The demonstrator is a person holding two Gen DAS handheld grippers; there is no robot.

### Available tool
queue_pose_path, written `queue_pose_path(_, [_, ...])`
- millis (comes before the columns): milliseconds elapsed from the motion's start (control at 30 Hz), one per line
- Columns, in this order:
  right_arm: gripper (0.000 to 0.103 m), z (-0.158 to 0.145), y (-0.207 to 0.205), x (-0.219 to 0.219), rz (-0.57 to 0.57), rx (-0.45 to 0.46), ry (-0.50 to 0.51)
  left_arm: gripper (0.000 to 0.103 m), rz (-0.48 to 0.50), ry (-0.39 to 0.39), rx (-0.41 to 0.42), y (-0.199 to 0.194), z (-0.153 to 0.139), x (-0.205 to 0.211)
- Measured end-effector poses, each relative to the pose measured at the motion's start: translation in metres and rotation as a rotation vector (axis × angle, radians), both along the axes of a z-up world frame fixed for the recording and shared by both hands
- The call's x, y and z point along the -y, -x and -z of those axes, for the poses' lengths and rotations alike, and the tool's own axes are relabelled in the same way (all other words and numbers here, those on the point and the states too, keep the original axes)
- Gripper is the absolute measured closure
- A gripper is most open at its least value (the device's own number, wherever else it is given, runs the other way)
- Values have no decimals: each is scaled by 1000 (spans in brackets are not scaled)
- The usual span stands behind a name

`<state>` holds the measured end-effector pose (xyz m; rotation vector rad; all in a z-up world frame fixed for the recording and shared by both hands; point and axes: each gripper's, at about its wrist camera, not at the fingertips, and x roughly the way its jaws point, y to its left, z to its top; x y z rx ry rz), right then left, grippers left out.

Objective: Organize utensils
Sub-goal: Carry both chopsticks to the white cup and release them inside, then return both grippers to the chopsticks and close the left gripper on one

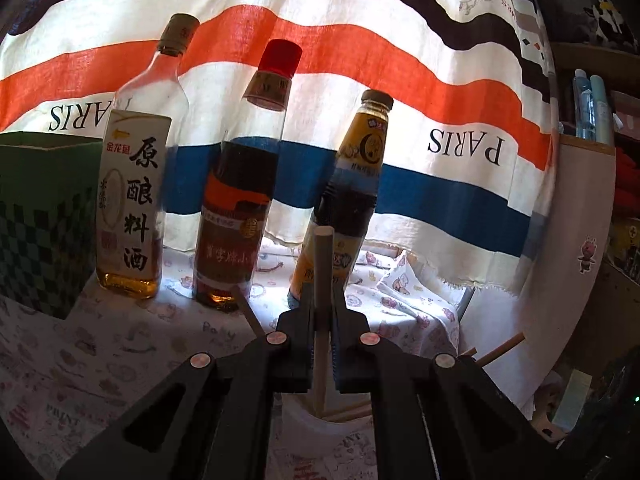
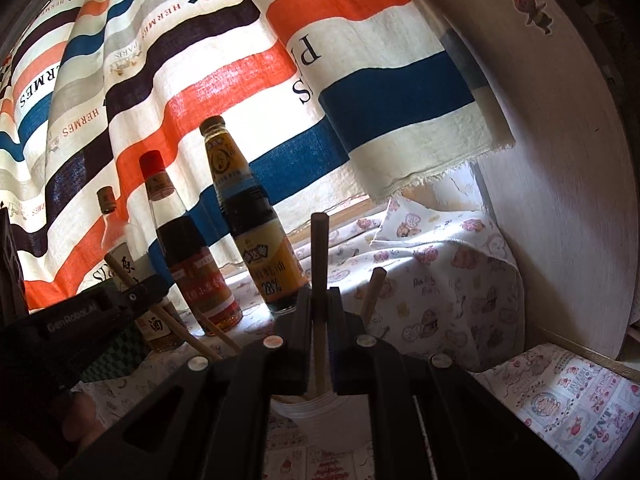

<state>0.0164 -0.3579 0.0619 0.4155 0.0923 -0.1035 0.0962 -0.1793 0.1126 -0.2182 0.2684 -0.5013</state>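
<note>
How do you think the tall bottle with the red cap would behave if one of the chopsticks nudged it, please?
The red-capped bottle looks tall and narrow for its base, so a push near the neck would probably tip it. It appears to be glass, so likely fragile. It stands on a wrinkled printed cloth, which may make it less steady. It looks mostly full, hence probably fairly heavy.

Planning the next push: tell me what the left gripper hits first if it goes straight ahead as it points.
Probably the yellow-labelled sauce bottle. The left gripper, shut on a wooden chopstick, points at its lower body, with patterned tablecloth between. Depth is unclear in the fisheye, so the gap is uncertain.
</note>
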Motion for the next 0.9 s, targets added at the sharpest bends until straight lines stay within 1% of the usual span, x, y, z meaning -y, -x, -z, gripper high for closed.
queue_pose_path(100, [96,1,-4,-2,-4,-20,17,97,2,-40,-40,-5,7,6])
queue_pose_path(200, [96,3,-7,-1,-15,-37,10,97,13,-45,-64,-10,13,6])
queue_pose_path(233, [94,3,-8,-1,-16,-41,8,97,23,-48,-81,-13,15,6])
queue_pose_path(267, [88,3,-8,0,-11,-44,6,97,35,-49,-99,-16,18,7])
queue_pose_path(300, [85,3,-8,1,-7,-45,3,97,41,-44,-117,-20,20,7])
queue_pose_path(367, [74,1,-7,2,5,-50,2,97,30,-35,-151,-27,25,7])
queue_pose_path(400, [71,0,-6,3,12,-52,3,97,17,-24,-162,-29,27,5])
queue_pose_path(433, [64,-1,-4,4,19,-48,1,97,13,-15,-166,-31,28,4])
queue_pose_path(467, [58,-2,-2,5,21,-42,-2,97,11,-8,-163,-31,28,2])
queue_pose_path(500, [55,-4,0,6,22,-33,-4,97,3,-8,-154,-30,26,0])
queue_pose_path(567, [44,-7,4,6,32,-15,1,87,-7,-28,-128,-25,22,-1])
queue_pose_path(600, [41,-8,6,5,38,-5,5,85,-12,-42,-110,-21,19,-2])
queue_pose_path(667, [31,-12,12,4,46,22,15,83,-12,-56,-75,-12,10,-7])
queue_pose_path(700, [30,-14,14,4,48,34,18,82,-4,-49,-54,-6,5,-12])
queue_pose_path(733, [27,-16,17,3,49,47,23,77,-2,-41,-33,1,-1,-19])
queue_pose_path(767, [24,-18,20,2,46,61,28,68,-8,-40,-10,9,-7,-25])
queue_pose_path(833, [20,-23,26,-1,34,85,37,58,-40,-53,37,24,-19,-37])
queue_pose_path(900, [19,-28,31,-6,17,105,60,55,-71,-83,74,38,-28,-48])
